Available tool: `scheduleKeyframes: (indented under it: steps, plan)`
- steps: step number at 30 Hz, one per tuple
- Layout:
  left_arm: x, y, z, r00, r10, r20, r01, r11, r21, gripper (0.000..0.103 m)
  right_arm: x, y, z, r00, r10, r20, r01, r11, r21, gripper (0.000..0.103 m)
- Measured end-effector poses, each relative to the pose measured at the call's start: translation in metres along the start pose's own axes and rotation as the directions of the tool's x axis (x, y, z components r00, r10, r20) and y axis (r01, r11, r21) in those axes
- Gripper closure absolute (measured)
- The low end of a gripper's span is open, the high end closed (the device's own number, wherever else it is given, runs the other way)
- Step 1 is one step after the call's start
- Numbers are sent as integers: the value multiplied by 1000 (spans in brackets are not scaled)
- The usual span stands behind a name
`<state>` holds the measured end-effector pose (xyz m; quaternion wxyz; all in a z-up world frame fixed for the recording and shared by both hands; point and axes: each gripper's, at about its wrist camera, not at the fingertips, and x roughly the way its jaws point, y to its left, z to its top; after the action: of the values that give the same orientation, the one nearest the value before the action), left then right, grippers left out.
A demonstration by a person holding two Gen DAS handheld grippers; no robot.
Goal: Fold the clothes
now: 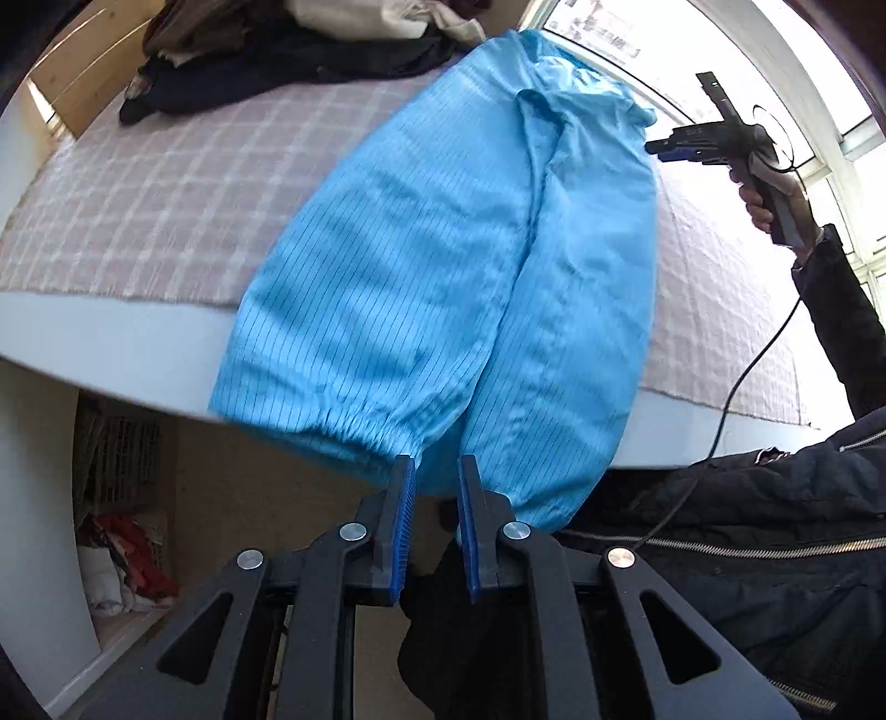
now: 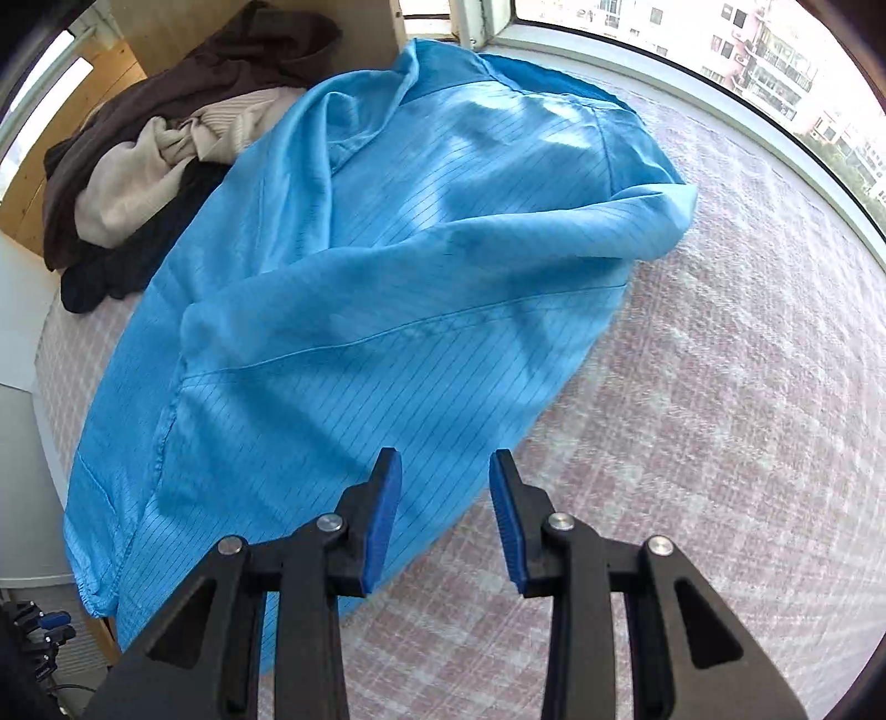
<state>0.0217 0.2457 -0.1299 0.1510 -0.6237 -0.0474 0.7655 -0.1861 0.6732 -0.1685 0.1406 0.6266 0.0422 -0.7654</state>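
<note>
I had the blue garment (image 1: 443, 266) spread lengthwise across the checked cover (image 1: 138, 210) on the surface, its elastic cuffs (image 1: 354, 429) spilling over the near edge (image 1: 99, 354) and hanging free above the floor. My left gripper (image 1: 437, 482) hung just off that edge, jaws released with a narrow gap and nothing between them; the gathered cuff lay just beyond the tips, and I could not tell whether a tip brushed it. Through the left camera my right gripper (image 1: 664, 149) showed off to the right of the garment's far end, held in a hand (image 1: 758, 205) above the cover, with its cable (image 1: 742, 382) trailing down toward my dark jacket (image 1: 747, 531). From the right camera, the right gripper (image 2: 446, 471) hovered over the garment's long side edge (image 2: 498, 443), jaws released and empty, one fingertip (image 2: 387, 471) over blue cloth and the other over bare cover. Open room lay to the right of the garment, a broad stretch of cover (image 2: 720, 387) running out to the window ledge (image 2: 720, 99). The left side was tighter: a heap of dark and cream clothes (image 2: 138, 177) sat against the garment's far left edge, backed by a wooden panel (image 2: 166, 27). Below the near edge, a shelf with a basket (image 1: 122, 459) stood to the left.
</note>
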Motion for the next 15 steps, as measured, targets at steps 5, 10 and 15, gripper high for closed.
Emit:
scheduleKeyframes:
  steps: [5, 10, 15]
  plan:
    - [20, -59, 129, 996, -75, 49, 56, 948, 312, 90, 12, -24, 28, 1000, 19, 8, -19, 999, 35, 70]
    - [86, -132, 243, 990, -137, 34, 104, 873, 476, 90, 12, -27, 52, 1000, 29, 2, -29, 999, -18, 70]
    - [158, -164, 307, 995, -101, 12, 79, 842, 533, 88, 12, -33, 70, 999, 35, 8, -34, 996, -88, 70]
